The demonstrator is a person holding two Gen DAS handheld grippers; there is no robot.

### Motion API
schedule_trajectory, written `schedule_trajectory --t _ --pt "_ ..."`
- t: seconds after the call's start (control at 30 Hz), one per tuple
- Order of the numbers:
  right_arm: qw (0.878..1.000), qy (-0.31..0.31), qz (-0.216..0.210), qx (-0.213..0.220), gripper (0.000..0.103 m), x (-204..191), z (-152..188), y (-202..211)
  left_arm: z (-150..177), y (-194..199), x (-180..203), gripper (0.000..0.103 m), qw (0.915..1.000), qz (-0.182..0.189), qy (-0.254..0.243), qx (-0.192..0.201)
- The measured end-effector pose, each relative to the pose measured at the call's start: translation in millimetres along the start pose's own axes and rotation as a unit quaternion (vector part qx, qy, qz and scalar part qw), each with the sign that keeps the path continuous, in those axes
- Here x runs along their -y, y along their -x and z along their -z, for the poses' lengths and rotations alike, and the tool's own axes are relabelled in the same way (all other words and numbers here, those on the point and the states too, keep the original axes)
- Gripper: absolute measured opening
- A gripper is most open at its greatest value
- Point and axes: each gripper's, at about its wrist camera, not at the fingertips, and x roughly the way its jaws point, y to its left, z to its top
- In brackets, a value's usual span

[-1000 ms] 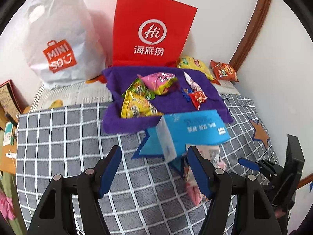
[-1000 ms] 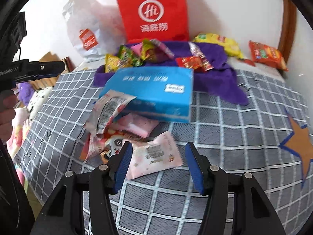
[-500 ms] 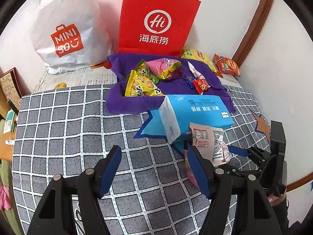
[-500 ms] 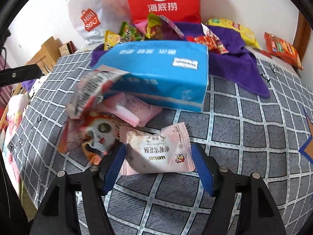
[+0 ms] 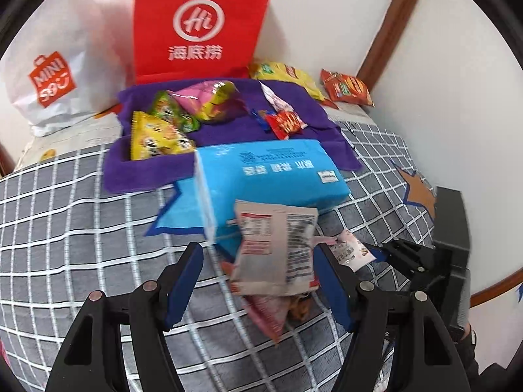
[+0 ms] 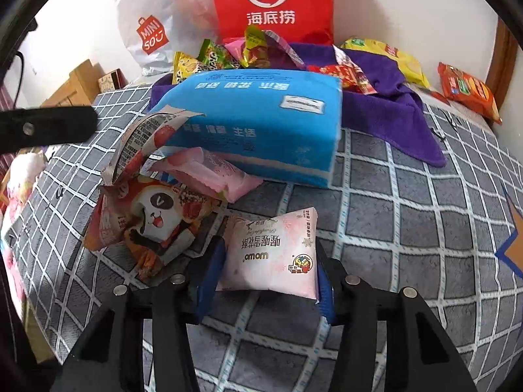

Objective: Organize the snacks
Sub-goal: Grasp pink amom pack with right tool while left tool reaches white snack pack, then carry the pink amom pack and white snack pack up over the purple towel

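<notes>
Several snack packets are already lying on the purple towel (image 5: 225, 130) in front of the red Haidilao "Hi" bag (image 6: 273, 3) and the white MINISO bag (image 6: 153, 32); a loose pile beside the blue tissue pack (image 6: 258, 121) is still waiting. The right gripper (image 6: 266, 277) is closing its jaws against the pink "omom" packet (image 6: 271, 258), which is lying on the checked sheet (image 6: 408, 228). The left gripper (image 5: 258, 281) is hovering spread wide around the panda-print packet (image 6: 153, 215).

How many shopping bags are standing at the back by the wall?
2. A tall red paper bag stands behind the purple cloth; a white plastic Miniso bag leans just to its left. Others could be out of view.
</notes>
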Motion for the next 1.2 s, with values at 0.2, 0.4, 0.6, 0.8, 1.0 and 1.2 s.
schedule_trajectory --t 0.2,0.4,0.6,0.8,1.0,1.2 --pt "1.0 -0.011 0.021 0.013 0.047 13.0 13.8 19.6 -2.4 -25.0 11.9 0.068 0.9997 -0.015 -0.002 -0.019" --pt "0.999 -0.027 0.026 0.016 0.045 22.9 23.8 30.4 -0.7 -39.3 15.7 0.055 0.9992 -0.03 -0.006 -0.024" --pt "0.999 -0.035 0.021 0.021 0.044 23.8 27.3 36.7 1.0 -26.7 11.5 0.051 0.9998 -0.022 -0.003 -0.003" --pt "0.999 -0.038 0.016 0.027 0.044 19.3 27.6 44.4 4.5 -8.0 0.1 0.051 0.9998 -0.018 0.006 0.01" --pt "0.998 -0.042 0.016 0.033 0.043 11.8 27.0 52.3 11.5 6.8 -9.9 0.051 0.9997 -0.011 0.017 0.014" --pt "0.997 -0.052 0.012 0.05 0.043 6.6 17.2 66.7 12.9 22.5 -15.1 0.051 0.9995 -0.004 0.02 0.022"
